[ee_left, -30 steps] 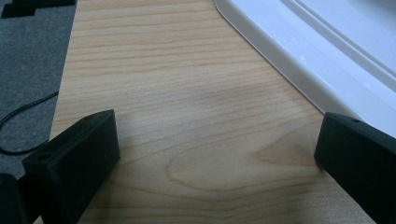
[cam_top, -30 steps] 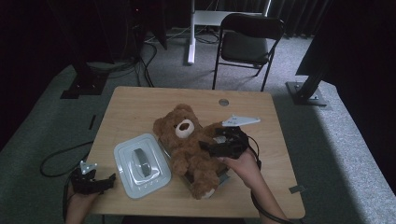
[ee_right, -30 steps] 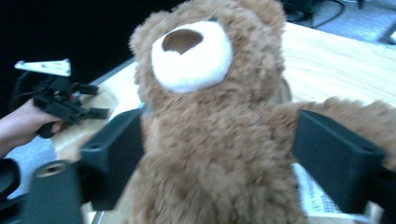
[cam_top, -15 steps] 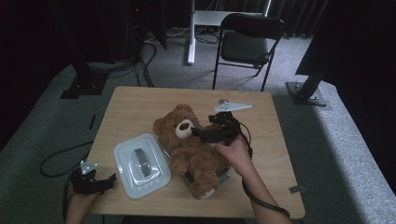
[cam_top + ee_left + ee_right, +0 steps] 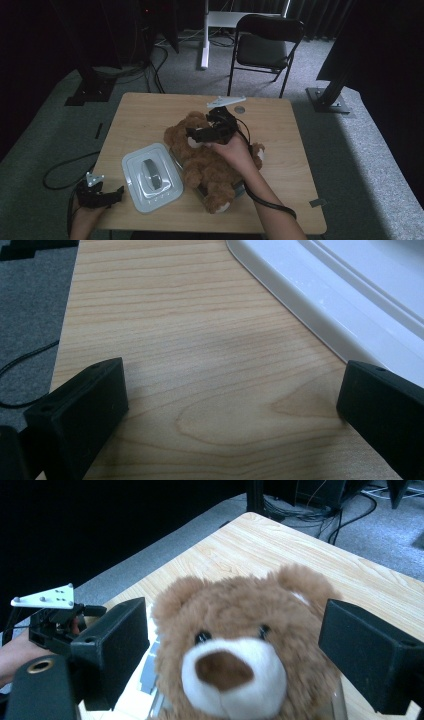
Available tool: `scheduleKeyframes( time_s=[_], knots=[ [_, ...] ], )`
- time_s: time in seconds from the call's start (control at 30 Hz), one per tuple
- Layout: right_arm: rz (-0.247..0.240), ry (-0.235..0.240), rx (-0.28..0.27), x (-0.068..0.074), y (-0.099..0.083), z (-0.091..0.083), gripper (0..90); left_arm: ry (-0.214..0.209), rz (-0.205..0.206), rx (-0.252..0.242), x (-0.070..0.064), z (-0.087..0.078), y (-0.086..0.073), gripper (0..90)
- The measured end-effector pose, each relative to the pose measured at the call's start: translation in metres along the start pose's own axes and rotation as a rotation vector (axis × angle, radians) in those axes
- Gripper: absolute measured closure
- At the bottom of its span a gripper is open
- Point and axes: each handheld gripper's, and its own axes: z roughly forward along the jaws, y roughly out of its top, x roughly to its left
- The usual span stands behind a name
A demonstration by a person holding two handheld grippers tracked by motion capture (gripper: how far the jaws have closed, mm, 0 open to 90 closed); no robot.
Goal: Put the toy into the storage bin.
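**Reaching for the Teddy Bear's Head**

A brown teddy bear [image 5: 207, 160] lies in the middle of the high view, on a wooden table [image 5: 145, 112]. It seems to be lying in a clear box, but the box is hard to see under the fur. A white lid [image 5: 151, 177] lies just beside the bear, to the lower left of it.

The right claw [image 5: 195, 134] is over the bear's head, near the middle of the frame. In the right gripper view, its two black jaws stand wide apart, one on each side of the bear's face [image 5: 235, 650]. They are not squeezing yet. The bear's nose is at the bottom middle of that view.

The left claw [image 5: 112, 195] waits at the lower left of the high view, by the table edge and near the lid. In the left gripper view its jaws are wide too, with bare wood between them and the lid's rim [image 5: 320, 310] at the upper right. It holds nothing.

I think the step now is getting a grip on the bear's head. Next, the right claw should come down a bit more and close softly on the fur. If it pinches too little, the bear may slip out.
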Motion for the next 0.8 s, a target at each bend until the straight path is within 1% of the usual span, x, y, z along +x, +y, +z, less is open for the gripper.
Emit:
scheduleKeyframes(
  time_s=[0.17, 0.37, 0.43, 0.5, 0.57, 0.6, 0.63, 0.67, 0.73, 0.8],
  knots=[
    [-0.009, -0.009, 0.028, 0.002, 0.008, 0.015, 11.9, -0.002, 0.001, -0.001, 0.000, 0.000, 0.000, 0.6],
    [0.007, -0.021, 0.054, -0.003, 0.009, 0.029, 13.6, -0.002, 0.002, -0.002, 0.000, 0.000, 0.000, 0.6],
    [0.007, -0.025, 0.070, -0.005, 0.005, 0.035, 13.9, -0.002, 0.002, -0.002, 0.000, 0.000, 0.000, 0.6],
    [0.009, -0.038, 0.092, -0.006, 0.001, 0.042, 14.3, -0.002, 0.002, -0.002, 0.000, 0.000, 0.000, 0.6],
    [-0.010, -0.053, 0.132, -0.006, -0.005, 0.052, 14.7, -0.002, 0.002, -0.002, 0.000, 0.000, 0.000, 0.6],
    [-0.018, -0.066, 0.143, -0.005, -0.007, 0.054, 14.7, -0.002, 0.002, -0.002, 0.000, 0.000, 0.000, 0.6],
    [-0.018, -0.066, 0.143, -0.005, -0.007, 0.054, 14.7, -0.002, 0.002, -0.002, 0.000, 0.000, 0.000, 0.6],
    [-0.032, -0.080, 0.150, -0.003, -0.010, 0.056, 16.1, -0.002, 0.002, -0.003, 0.000, 0.000, 0.000, 0.6],
    [-0.050, -0.081, 0.158, -0.002, -0.016, 0.055, 18.1, -0.002, 0.001, -0.003, 0.000, 0.000, 0.000, 0.6],
    [-0.054, -0.072, 0.169, -0.002, -0.020, 0.054, 19.1, -0.002, 0.005, -0.001, 0.000, 0.000, 0.000, 0.6]
  ],
)
